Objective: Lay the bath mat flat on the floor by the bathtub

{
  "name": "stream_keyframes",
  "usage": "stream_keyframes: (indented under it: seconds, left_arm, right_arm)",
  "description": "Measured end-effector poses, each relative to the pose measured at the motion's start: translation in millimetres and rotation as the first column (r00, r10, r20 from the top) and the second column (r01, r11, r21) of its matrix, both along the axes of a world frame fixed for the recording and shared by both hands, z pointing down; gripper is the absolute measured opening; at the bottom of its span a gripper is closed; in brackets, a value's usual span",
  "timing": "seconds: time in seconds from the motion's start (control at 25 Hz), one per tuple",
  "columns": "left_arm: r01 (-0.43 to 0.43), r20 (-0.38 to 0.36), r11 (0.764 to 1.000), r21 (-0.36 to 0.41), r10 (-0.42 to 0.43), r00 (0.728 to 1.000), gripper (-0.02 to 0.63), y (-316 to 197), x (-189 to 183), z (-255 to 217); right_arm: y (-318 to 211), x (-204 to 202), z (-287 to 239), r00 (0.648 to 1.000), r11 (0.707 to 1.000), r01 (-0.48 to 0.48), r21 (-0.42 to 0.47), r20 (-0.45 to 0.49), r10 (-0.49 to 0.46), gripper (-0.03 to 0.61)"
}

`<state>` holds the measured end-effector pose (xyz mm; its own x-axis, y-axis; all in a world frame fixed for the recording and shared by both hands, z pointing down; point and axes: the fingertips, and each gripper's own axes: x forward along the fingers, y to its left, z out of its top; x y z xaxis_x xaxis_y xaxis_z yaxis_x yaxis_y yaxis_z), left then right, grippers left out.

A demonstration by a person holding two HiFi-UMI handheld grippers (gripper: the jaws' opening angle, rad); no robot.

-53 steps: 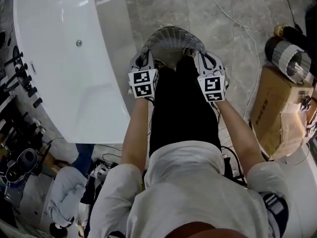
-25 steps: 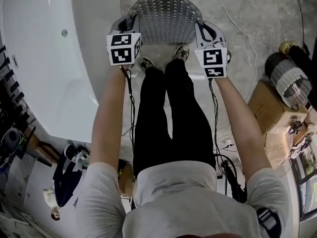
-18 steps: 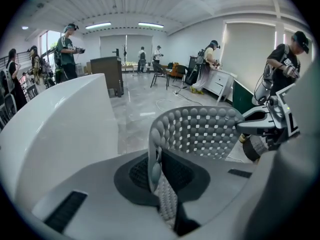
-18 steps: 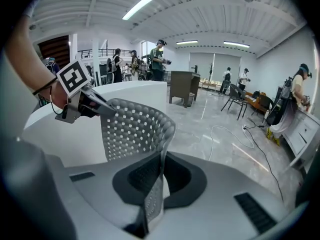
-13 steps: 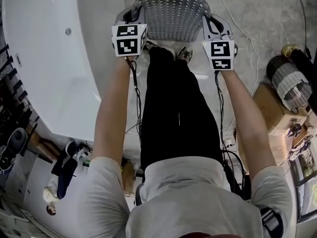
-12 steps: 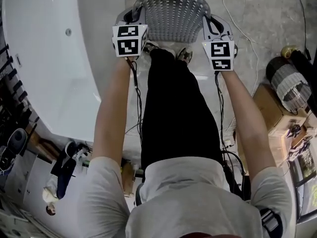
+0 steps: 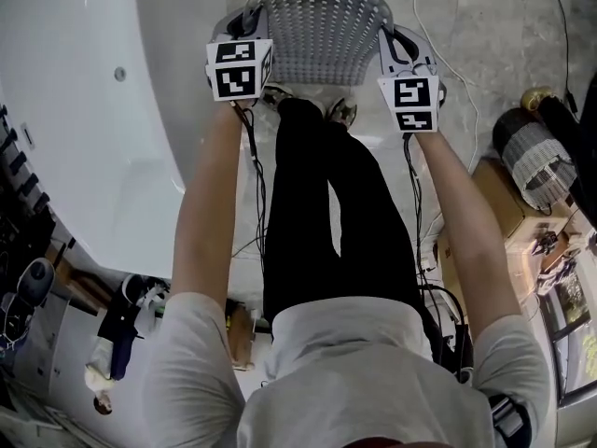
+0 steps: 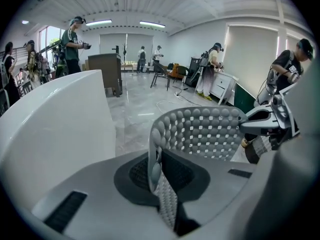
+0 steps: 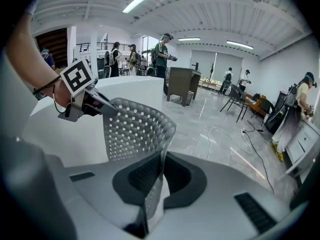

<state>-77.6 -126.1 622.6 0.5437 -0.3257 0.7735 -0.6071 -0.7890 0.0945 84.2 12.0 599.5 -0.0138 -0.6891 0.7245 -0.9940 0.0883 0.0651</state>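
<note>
Both jaws nipped near-shut on the bath mat [image 7: 322, 17]. L gripper [image 8: 161, 183] has one end, R gripper [image 9: 149, 184] the opposite end. Mat spans jaw to jaw, long axis across, bowed fwd beyond the tips, apparently off the floor [image 7: 504, 17]. Bathtub [image 7: 84, 129] lies outboard of L jaws, so L hand is nearer.

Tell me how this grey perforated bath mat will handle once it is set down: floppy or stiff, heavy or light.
Probably floppy: the bath mat bows into an arch between the left gripper and right gripper. Likely light, as two edge pinches carry it. Its nubbed surface should resist slipping.
</note>
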Motion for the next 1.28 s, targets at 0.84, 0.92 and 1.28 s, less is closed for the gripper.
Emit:
stream_keyframes:
  seconds: [0.84, 0.92, 1.28]
  left_arm:
    - [0.103, 0.152, 0.994, -0.046, -0.095, 0.984, 0.029, -66, 81, 102]
    - [0.141, 0.177, 0.989, -0.051, -0.130, 0.975, 0.029, -64, 84, 107]
    - [0.267, 0.219, 0.963, -0.047, -0.251, 0.943, 0.029, -71, 93, 121]
  right_arm:
    - [-75, 79, 112, 0.986, 0.989, 0.101, -0.112, 0.144, -0.085, 0.018]
    - [-76, 84, 117, 0.977, 0.978, 0.167, -0.126, 0.158, -0.146, 0.020]
    - [-103, 98, 136, 0.903, 0.900, 0.425, -0.100, 0.122, -0.413, 0.020]
